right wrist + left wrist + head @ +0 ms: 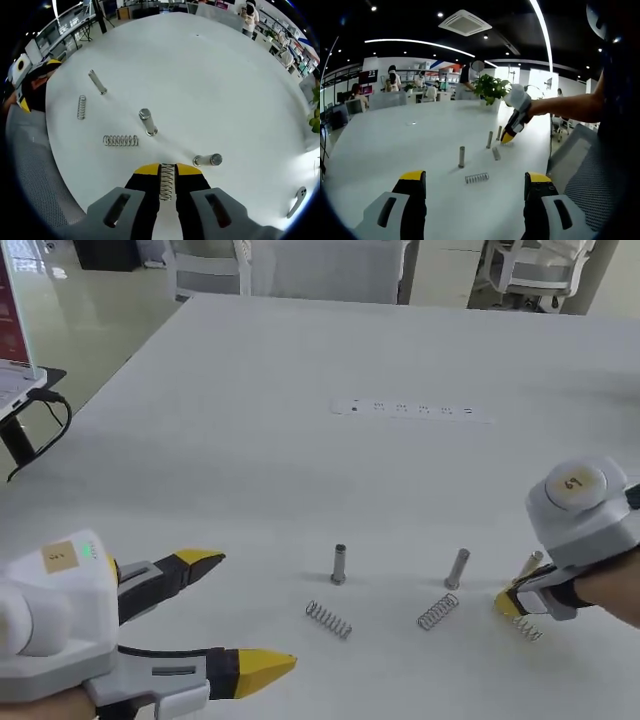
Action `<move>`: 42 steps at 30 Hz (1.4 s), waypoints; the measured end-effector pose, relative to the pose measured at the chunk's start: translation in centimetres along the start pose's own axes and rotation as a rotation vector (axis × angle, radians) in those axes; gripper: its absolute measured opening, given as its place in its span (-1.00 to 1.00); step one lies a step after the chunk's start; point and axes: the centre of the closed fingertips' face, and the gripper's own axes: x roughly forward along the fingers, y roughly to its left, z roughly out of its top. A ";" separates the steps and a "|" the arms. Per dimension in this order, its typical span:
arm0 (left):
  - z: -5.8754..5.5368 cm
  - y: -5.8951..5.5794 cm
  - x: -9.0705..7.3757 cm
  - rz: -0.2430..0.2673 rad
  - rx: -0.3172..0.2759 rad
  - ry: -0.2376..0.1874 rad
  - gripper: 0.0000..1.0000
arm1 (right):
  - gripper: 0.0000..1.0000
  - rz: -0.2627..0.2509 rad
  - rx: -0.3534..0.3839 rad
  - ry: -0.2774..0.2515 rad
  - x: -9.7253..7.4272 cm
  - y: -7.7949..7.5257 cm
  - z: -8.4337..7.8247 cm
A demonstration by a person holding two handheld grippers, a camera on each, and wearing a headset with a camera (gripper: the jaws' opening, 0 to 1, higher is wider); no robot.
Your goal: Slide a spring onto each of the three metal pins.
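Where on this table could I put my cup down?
The table is bare between the power strip and the pins, and beyond the strip. It is crowded around the pins: springs lie there, and the right gripper holds one.

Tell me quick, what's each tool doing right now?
Left tool: open, holding nothing.
Right tool: closed on a small silver coiled metal spring.

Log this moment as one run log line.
left gripper open | right gripper shut on small steel coil spring, near grey metal pin | two coil springs loose on white table
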 end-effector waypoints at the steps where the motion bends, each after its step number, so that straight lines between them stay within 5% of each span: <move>1: 0.0 0.0 0.0 0.000 -0.001 0.000 0.54 | -0.84 0.002 0.000 0.005 0.0 0.1 -0.1; 22: 0.0 0.1 0.0 0.001 -0.002 -0.002 0.54 | -0.84 0.008 -0.007 0.044 0.7 0.1 -0.8; 42: 0.3 -0.3 -0.1 -0.011 0.011 -0.001 0.53 | -0.84 -0.026 -0.012 -0.058 -2.2 0.4 0.8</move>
